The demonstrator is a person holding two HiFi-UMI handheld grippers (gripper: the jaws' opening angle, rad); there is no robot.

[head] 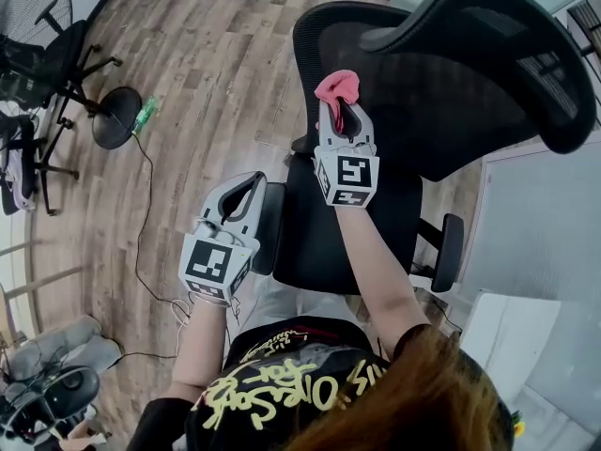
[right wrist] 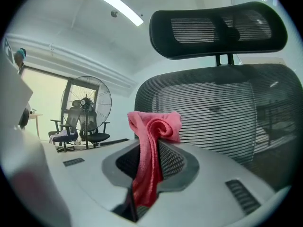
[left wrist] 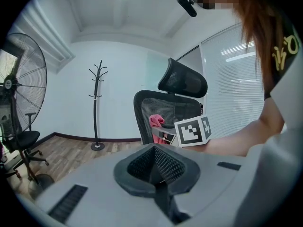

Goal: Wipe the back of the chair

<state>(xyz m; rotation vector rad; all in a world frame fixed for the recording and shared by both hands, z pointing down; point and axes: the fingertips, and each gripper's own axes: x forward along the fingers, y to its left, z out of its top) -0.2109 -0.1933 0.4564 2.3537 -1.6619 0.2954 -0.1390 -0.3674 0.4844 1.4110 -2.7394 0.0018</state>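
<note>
The black mesh office chair's backrest (head: 423, 101) and headrest (head: 488, 36) fill the upper right of the head view. My right gripper (head: 339, 113) is shut on a bunched pink cloth (head: 336, 86), held up close to the backrest's left part. Its own view shows the cloth (right wrist: 152, 131) sticking out past the jaws, with the mesh backrest (right wrist: 227, 112) and headrest (right wrist: 218, 30) just beyond. Contact with the mesh cannot be told. My left gripper (head: 246, 190) hangs lower, shut and holding nothing, beside the chair's left armrest (head: 270, 225). The left gripper view looks across at the cloth (left wrist: 156, 121).
The chair's seat (head: 319, 238) lies between my arms. A standing fan (head: 28, 7), another black chair (head: 42, 64), a round base (head: 117, 117) and a green bottle (head: 145, 113) stand left. A cable (head: 139, 242) runs over the wood floor. A coat stand (left wrist: 96, 108) stands behind.
</note>
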